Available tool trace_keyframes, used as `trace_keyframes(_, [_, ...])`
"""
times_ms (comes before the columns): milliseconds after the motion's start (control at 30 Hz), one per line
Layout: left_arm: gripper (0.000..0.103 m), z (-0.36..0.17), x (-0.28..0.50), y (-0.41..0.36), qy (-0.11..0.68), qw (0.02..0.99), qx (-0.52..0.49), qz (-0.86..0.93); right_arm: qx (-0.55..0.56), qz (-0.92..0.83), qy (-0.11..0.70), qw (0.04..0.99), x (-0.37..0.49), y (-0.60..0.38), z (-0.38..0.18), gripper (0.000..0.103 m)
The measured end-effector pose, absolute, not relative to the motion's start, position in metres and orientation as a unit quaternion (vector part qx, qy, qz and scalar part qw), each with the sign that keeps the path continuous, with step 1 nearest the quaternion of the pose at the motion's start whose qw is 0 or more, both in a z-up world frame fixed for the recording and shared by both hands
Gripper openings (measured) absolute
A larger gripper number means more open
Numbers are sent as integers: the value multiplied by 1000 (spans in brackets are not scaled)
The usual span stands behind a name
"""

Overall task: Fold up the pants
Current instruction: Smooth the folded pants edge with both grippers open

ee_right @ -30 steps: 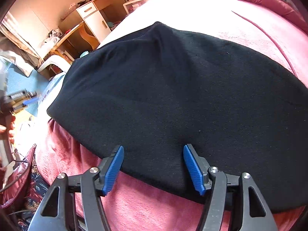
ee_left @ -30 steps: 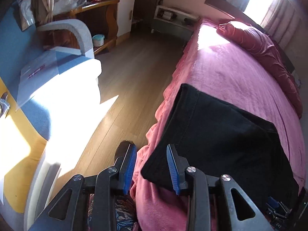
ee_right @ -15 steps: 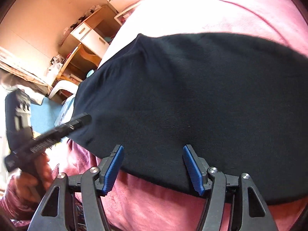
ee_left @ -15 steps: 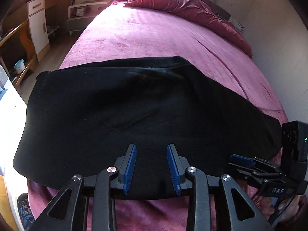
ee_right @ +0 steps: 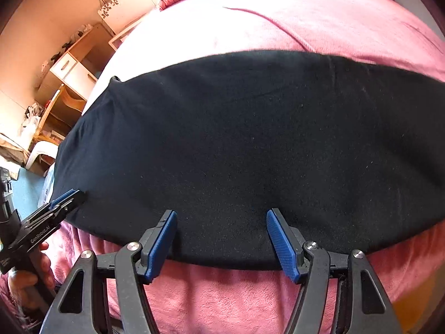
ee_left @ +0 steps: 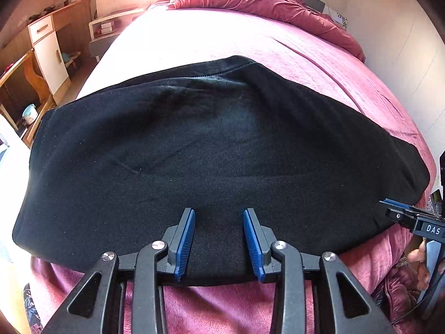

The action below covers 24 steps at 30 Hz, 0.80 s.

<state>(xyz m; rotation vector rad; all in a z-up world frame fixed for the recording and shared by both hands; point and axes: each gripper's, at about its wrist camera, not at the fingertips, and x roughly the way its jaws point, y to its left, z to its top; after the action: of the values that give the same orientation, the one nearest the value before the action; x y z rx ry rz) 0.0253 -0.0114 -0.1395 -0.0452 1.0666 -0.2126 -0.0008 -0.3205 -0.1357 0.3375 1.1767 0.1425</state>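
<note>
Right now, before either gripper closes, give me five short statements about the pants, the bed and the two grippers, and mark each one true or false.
1. The black pants lie on a pink bedspread. True.
2. The left gripper is clamped shut on the cloth. False: its jaws stand open over the near edge of the pants, with nothing pinched between them.
3. The right gripper is open, wider than the left. True.
4. The pants hang over a chair. False: they are spread flat on the bed.
5. A crumpled red quilt lies at the far end of the bed. True.
</note>
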Motion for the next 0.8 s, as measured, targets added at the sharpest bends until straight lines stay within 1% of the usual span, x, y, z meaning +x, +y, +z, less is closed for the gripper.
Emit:
trace_keyframes(100, [39, -143, 28, -9, 508, 855, -27, -103, 169, 69, 552, 813, 1, -322, -135, 69])
trace_keyframes(167, [42, -144, 28, -9, 508, 854, -31, -106, 184, 82, 549, 811, 1, -324, -135, 77])
trace_keyframes(233, [44, -140, 30, -9, 508, 854, -31, -107, 187, 85, 550, 810, -1, -330, -136, 77])
trace_keyframes(333, [46, -139, 30, -12, 508, 854, -27, -107, 178, 85, 547, 813, -1, -324, -136, 80])
trace_keyframes(433, [47, -141, 29, -13, 507, 855, -24, -107, 178, 92, 548, 812, 0, -320, -134, 86])
trace_keyframes(600, [49, -141, 29, -16, 509, 854, -27, -106, 194, 102, 550, 806, 2, -326, -130, 85])
trace_keyframes(633, [49, -141, 30, -15, 509, 854, -29, -105, 207, 104, 546, 805, 2, -334, -125, 83])
trace_keyframes(800, [49, -143, 32, -16, 510, 854, -31, -102, 273, 85, 506, 814, -10, -383, -105, 80])
